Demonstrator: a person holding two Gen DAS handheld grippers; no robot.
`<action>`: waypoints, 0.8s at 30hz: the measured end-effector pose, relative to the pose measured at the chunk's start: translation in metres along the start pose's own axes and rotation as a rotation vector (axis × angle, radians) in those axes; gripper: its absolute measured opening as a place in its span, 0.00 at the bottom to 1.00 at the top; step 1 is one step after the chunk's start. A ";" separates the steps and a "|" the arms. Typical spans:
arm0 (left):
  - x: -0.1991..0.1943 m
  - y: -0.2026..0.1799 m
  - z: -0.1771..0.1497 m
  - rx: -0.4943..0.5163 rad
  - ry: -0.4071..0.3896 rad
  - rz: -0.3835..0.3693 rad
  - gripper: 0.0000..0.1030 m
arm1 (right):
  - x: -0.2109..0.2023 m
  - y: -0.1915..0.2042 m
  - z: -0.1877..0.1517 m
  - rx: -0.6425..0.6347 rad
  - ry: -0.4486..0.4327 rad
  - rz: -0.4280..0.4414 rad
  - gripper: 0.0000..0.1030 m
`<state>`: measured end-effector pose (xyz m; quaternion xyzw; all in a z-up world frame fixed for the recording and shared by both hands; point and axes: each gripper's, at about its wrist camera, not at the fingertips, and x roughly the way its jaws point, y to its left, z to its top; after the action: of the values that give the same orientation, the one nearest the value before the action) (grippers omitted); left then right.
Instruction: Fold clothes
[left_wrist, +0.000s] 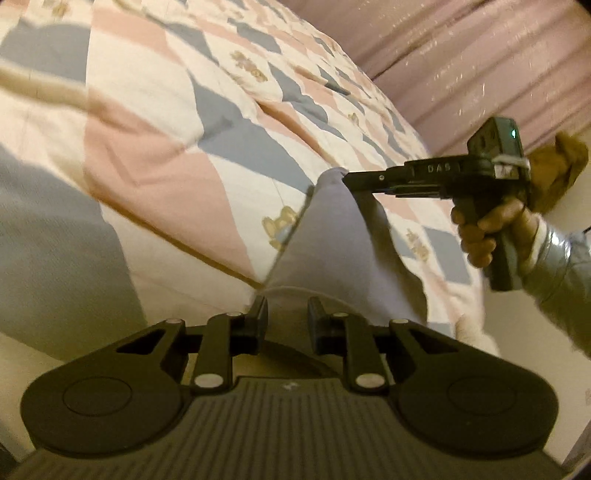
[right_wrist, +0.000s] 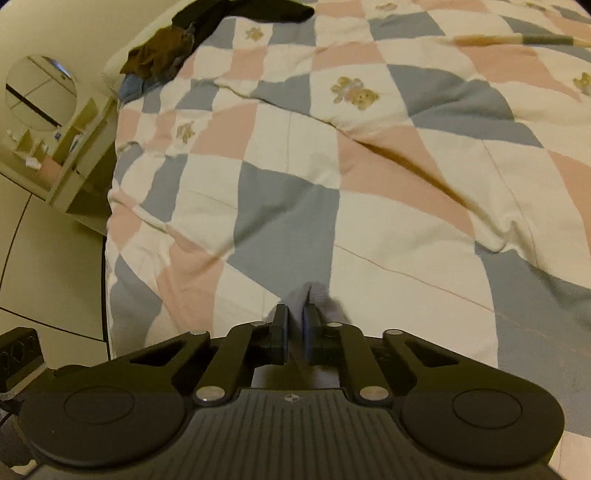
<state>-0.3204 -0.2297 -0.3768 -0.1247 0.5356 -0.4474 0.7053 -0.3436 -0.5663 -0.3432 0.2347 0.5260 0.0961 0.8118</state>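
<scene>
The left wrist view looks along its gripper, close above the bed's quilt, toward a pink curtain. The right wrist view faces across the quilt toward a mirror. Both share the quilt.

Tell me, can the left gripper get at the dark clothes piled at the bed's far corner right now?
Probably not. The left gripper is shut on the pale garment, which the right gripper also holds. The dark clothes lie far across the quilt; it would have to let go first.
</scene>
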 end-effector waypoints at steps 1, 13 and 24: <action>0.002 0.002 -0.002 -0.020 -0.002 -0.005 0.17 | 0.000 -0.002 0.000 0.006 0.007 0.004 0.10; 0.006 0.020 -0.007 -0.079 0.035 -0.053 0.07 | 0.008 -0.003 0.005 -0.003 0.043 0.010 0.03; -0.011 0.000 -0.010 0.112 0.021 0.035 0.01 | -0.005 -0.012 -0.007 0.036 -0.077 -0.066 0.00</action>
<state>-0.3295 -0.2180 -0.3736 -0.0710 0.5191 -0.4656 0.7132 -0.3533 -0.5771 -0.3476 0.2356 0.5035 0.0507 0.8297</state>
